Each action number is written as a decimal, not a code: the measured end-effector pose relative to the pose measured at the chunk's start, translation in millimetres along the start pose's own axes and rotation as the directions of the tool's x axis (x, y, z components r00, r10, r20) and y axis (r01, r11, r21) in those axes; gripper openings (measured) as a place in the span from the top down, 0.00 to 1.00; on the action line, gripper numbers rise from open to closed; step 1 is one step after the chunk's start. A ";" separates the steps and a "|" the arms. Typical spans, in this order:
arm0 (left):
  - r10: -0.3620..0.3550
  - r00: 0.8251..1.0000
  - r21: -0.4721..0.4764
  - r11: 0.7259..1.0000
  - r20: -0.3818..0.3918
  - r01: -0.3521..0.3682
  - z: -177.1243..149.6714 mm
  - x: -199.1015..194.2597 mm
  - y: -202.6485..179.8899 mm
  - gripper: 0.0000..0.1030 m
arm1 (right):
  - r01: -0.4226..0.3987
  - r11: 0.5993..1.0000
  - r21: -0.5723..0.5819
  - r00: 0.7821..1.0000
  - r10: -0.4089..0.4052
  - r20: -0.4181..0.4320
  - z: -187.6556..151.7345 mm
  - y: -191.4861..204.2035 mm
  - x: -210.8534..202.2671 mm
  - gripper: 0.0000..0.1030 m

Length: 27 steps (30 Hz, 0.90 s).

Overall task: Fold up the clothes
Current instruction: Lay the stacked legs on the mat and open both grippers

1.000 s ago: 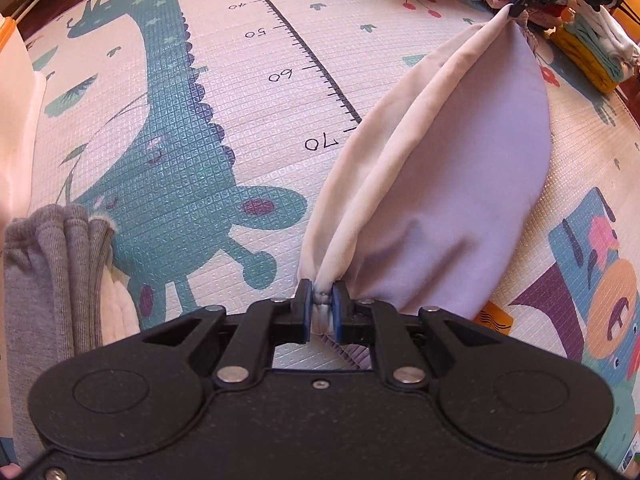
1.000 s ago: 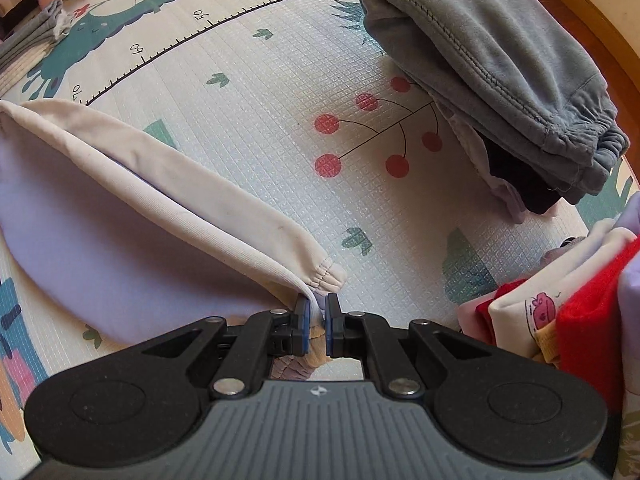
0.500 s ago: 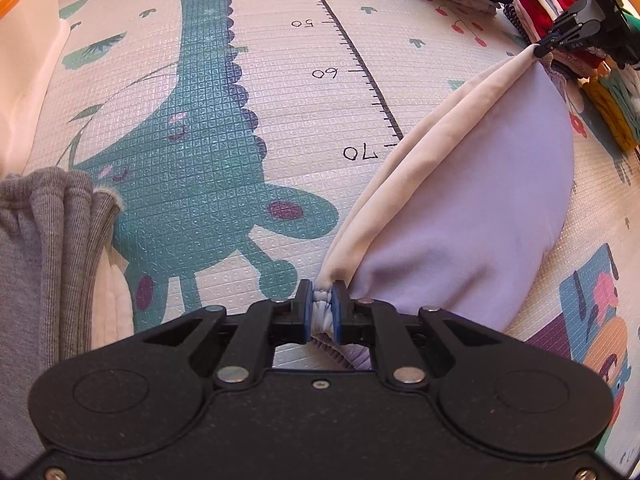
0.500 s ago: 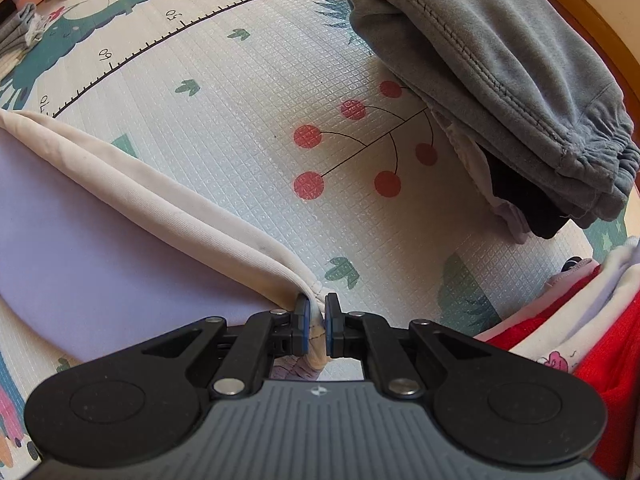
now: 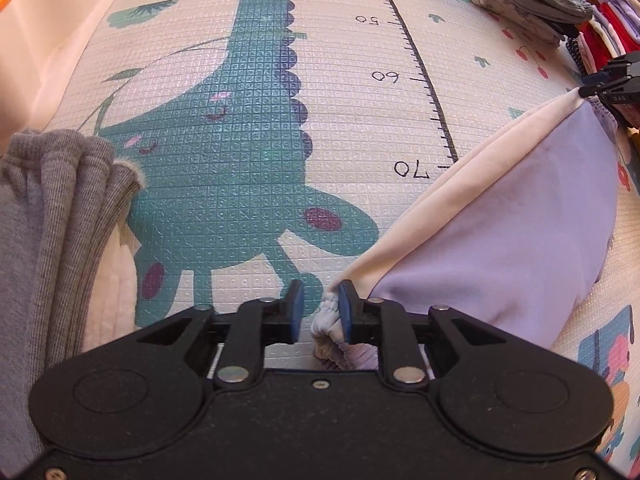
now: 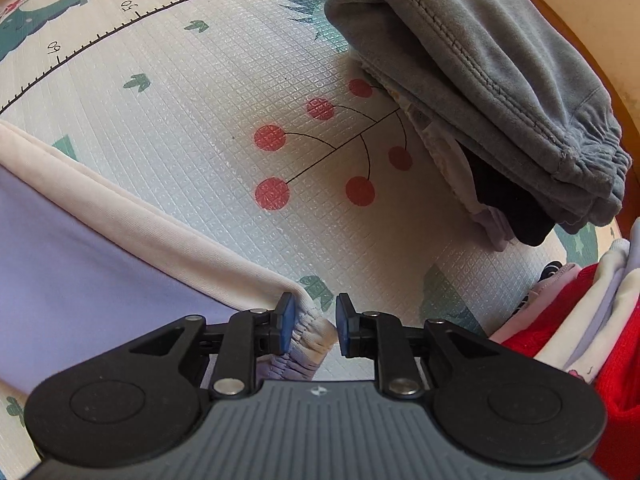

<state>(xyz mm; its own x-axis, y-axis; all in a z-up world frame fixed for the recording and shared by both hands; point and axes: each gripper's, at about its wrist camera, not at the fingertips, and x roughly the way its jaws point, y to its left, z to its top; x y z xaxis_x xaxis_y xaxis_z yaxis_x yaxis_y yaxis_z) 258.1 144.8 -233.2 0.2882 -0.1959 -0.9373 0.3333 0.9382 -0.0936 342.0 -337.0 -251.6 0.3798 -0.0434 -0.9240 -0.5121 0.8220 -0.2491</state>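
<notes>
gathered elastic cuff of the folded lilac and cream cotton garment sits between the parted jaws of the left gripper, touching only its right pad, unclamped. the cloth stretches away to the right across the printed foam play mat. its other gathered end lies in the gap of the right gripper, jaws also spread, against the left pad. beyond, right of that gripper, a folded grey fleece pile rests on the mat.
</notes>
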 end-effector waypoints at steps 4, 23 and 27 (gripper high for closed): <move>0.052 0.996 0.057 0.997 0.075 -0.056 -2.9 -22.7 -12.7 0.65 | 0.047 0.999 0.013 0.998 -0.048 0.049 0.4 -2.3 -13.3 0.65; -0.067 0.998 0.570 0.819 -0.012 0.062 -76.0 -15.5 -127.0 0.74 | -0.072 0.982 -0.175 0.978 0.104 0.181 -55.4 85.4 -59.9 0.69; -0.151 0.984 0.342 0.923 -0.094 0.174 -68.4 -7.1 -78.6 0.81 | -0.136 0.968 -0.213 0.972 0.172 0.161 -74.6 103.3 -54.0 0.66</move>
<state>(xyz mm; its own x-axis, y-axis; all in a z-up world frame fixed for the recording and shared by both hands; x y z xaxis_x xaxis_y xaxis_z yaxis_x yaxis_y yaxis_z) 168.5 92.0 -242.1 0.1490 -0.3072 -0.9399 0.6651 0.7346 -0.1346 211.1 -292.1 -249.1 0.4047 0.1908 -0.8943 -0.7113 0.6803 -0.1768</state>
